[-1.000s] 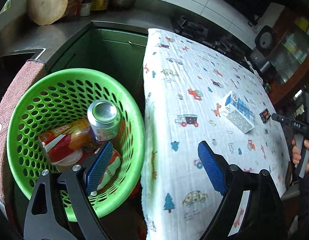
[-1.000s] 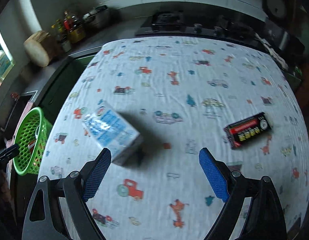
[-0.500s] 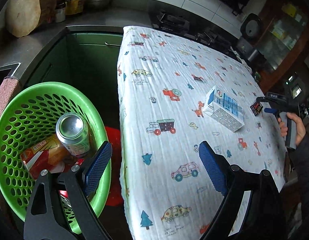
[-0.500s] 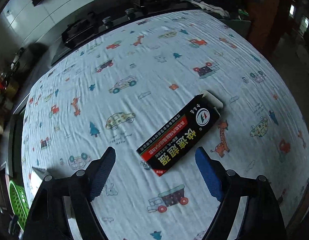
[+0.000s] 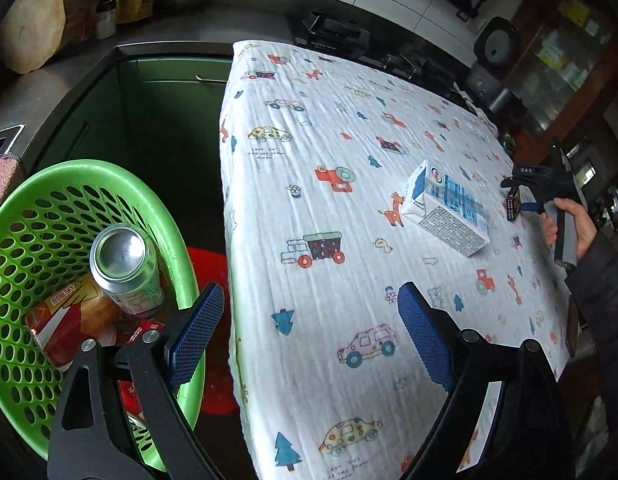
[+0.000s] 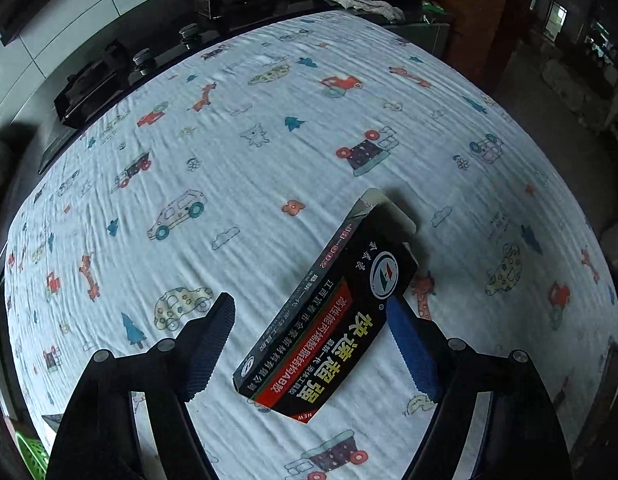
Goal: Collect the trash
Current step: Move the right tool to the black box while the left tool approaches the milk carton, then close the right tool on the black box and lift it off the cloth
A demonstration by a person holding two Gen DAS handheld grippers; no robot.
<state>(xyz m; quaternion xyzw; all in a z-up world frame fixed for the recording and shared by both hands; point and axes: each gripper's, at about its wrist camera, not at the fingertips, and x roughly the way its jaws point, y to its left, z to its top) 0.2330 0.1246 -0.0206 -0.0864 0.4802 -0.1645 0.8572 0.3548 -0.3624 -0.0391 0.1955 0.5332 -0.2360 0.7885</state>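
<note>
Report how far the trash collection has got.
Done: a can and a red-and-yellow wrapper already lie in the green basket beside the table.
In hand: the right gripper straddles the black box, its jaws closing but not yet pressing on it.
Left: that box and the blue-and-white carton, both on the tablecloth. The left gripper is open and empty.
</note>
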